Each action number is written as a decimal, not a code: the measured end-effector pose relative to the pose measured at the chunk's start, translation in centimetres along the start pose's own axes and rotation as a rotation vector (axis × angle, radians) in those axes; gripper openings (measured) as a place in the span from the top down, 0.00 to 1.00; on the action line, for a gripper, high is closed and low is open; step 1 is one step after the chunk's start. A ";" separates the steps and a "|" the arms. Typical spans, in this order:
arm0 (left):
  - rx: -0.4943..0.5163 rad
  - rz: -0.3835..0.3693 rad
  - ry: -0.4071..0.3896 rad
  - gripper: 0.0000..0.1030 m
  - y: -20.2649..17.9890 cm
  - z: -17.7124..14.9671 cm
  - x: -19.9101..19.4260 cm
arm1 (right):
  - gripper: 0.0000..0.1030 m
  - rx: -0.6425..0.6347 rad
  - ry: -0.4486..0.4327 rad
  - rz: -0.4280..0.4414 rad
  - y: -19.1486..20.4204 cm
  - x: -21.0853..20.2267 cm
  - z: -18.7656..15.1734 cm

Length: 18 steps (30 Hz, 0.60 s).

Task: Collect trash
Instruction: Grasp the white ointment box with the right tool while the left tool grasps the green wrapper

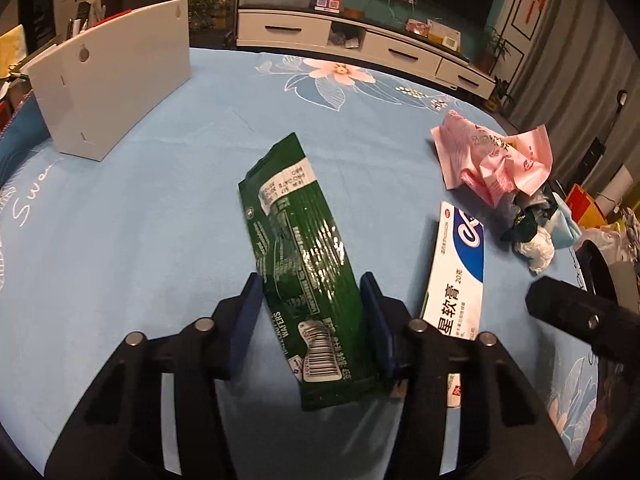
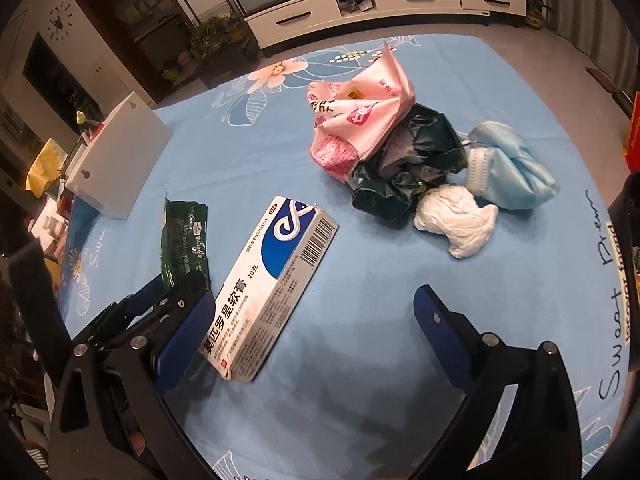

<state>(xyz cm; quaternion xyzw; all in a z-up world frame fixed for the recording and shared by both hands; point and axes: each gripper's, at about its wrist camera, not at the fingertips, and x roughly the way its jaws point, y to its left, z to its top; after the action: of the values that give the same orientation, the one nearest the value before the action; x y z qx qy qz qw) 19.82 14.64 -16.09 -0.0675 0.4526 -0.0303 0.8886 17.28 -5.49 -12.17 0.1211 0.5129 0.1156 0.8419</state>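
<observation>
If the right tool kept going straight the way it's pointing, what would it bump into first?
Probably just the blue cloth. The right tool is open, with the white ointment box at its left finger. The crumpled white tissue lies further ahead, though depth is unclear.

Left gripper is angled down at the bed, blue fingers closed in on both edges of the green wrapper. Right gripper tilts down too, jaws spread wide, nothing held between them.
</observation>
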 end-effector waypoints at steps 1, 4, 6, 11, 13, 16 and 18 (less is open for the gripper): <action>0.003 -0.002 -0.005 0.60 0.2 -0.1 -0.1 | 0.05 -0.001 0.003 -0.001 0.1 0.2 0.1; -0.016 -0.027 -0.026 0.68 1.2 -0.4 -0.8 | 0.05 -0.008 0.014 -0.003 0.4 0.9 0.1; -0.033 -0.031 -0.057 0.68 2.3 -0.5 -2.0 | 0.05 -0.020 0.021 -0.003 0.9 1.4 0.1; -0.046 0.010 -0.121 0.70 4.6 -1.2 -5.1 | 0.05 -0.068 0.023 -0.027 3.1 2.7 0.2; -0.046 0.034 -0.138 0.70 5.2 -1.6 -6.1 | 0.07 -0.080 0.022 -0.047 4.0 3.3 0.2; -0.064 0.051 -0.146 0.70 6.4 -2.2 -7.0 | 0.14 -0.091 0.023 -0.082 5.1 4.0 0.0; -0.082 0.051 -0.142 0.70 7.2 -2.6 -7.3 | 0.20 -0.111 0.025 -0.119 5.8 4.7 -0.2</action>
<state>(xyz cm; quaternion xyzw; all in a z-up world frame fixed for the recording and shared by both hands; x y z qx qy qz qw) 13.31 22.40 -12.82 -0.0944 0.3907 0.0157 0.9155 18.82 1.49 -14.31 0.0424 0.5224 0.0952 0.8463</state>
